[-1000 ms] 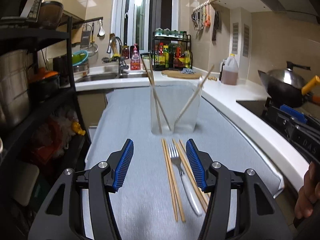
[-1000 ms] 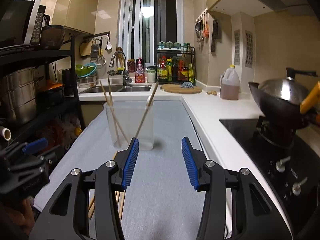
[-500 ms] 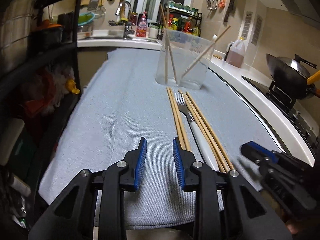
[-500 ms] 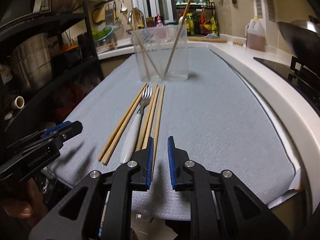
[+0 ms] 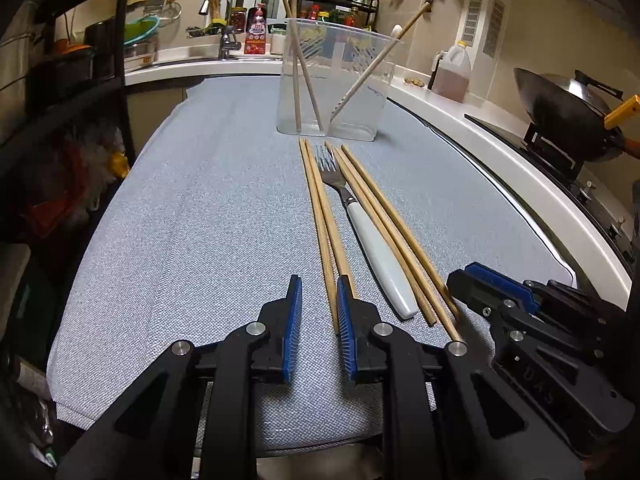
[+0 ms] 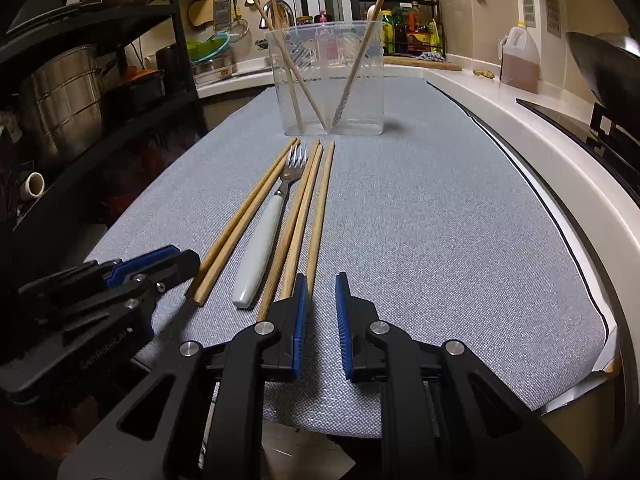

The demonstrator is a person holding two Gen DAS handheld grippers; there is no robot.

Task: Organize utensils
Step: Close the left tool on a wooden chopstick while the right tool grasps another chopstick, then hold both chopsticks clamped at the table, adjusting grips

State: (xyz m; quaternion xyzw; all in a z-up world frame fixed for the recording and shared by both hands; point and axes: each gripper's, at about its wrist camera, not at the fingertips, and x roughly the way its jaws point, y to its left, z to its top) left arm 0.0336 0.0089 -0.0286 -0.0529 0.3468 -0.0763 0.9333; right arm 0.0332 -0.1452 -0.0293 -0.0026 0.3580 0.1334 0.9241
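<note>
Several wooden chopsticks (image 5: 324, 216) and a white-handled fork (image 5: 370, 236) lie lengthwise on the grey cloth (image 5: 180, 220). Behind them stands a clear plastic container (image 5: 336, 80) holding three chopsticks. My left gripper (image 5: 318, 300) hovers low at the near ends of the left chopstick pair, jaws a small gap apart, holding nothing. My right gripper (image 6: 321, 300) hovers at the near end of the rightmost chopstick (image 6: 320, 208), jaws a small gap apart and empty. The fork (image 6: 268, 232) and the container (image 6: 328, 80) also show in the right wrist view.
A black shelf rack with steel pots (image 6: 60, 112) stands along the left. A white counter edge (image 5: 500, 160) runs along the right, with a wok (image 5: 568, 116) on the stove. A sink and bottle rack (image 5: 340, 8) are at the back.
Both grippers dropped low toward the cloth's near edge and their jaws narrowed from wide open. Since half a second ago they edged forward to the chopsticks' near ends.
</note>
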